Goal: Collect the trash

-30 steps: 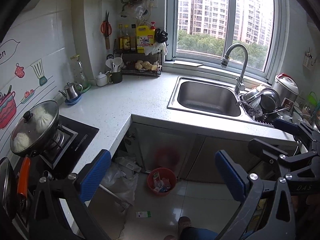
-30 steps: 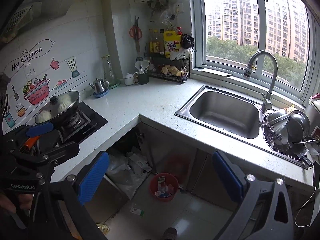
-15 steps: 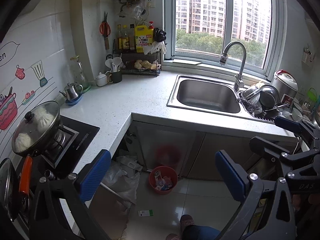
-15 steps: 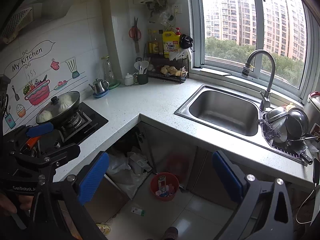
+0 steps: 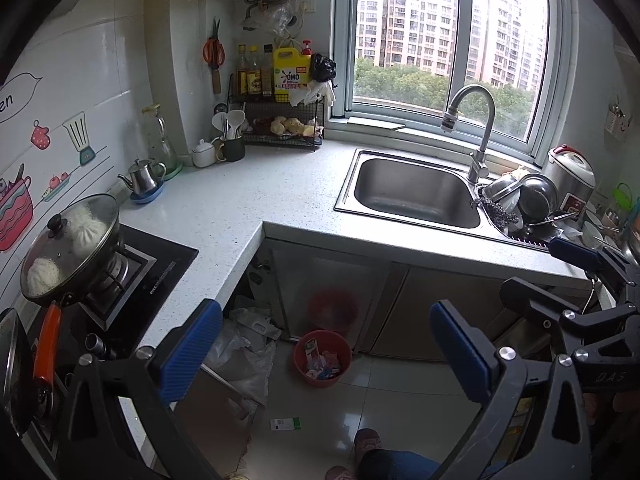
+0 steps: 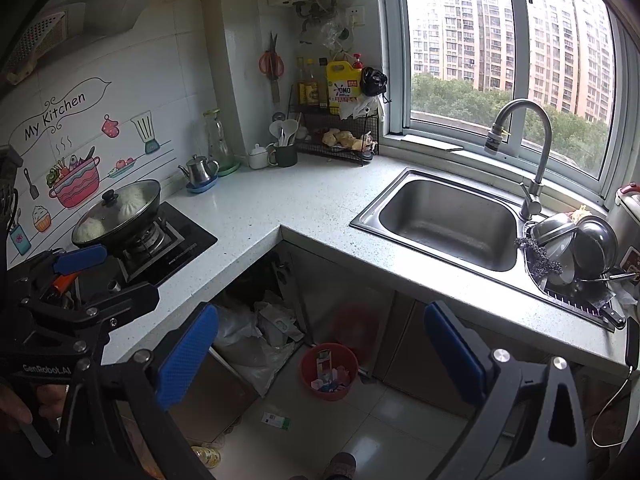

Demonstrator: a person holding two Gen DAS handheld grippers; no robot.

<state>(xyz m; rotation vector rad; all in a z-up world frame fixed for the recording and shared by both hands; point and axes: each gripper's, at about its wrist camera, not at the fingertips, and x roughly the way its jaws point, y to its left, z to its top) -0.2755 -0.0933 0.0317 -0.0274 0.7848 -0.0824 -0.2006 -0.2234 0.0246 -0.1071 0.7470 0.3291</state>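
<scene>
A small red bin with paper scraps in it stands on the floor in front of the sink cabinet. A small white and green packet lies flat on the tiles just before the bin. Crumpled plastic bags fill the open corner under the counter. My left gripper is open and held high above the floor. My right gripper is open too, with nothing between its blue pads. Each gripper shows at the edge of the other's view.
The white L-shaped counter carries a steel sink, a dish rack with bowls, a stove with a lidded pan, a kettle and a bottle rack. A yellow object lies on the floor. A person's shoe is below.
Both views have shifted slightly, with the counter and bin sliding a little in frame. Both grippers stay open and hold nothing.
</scene>
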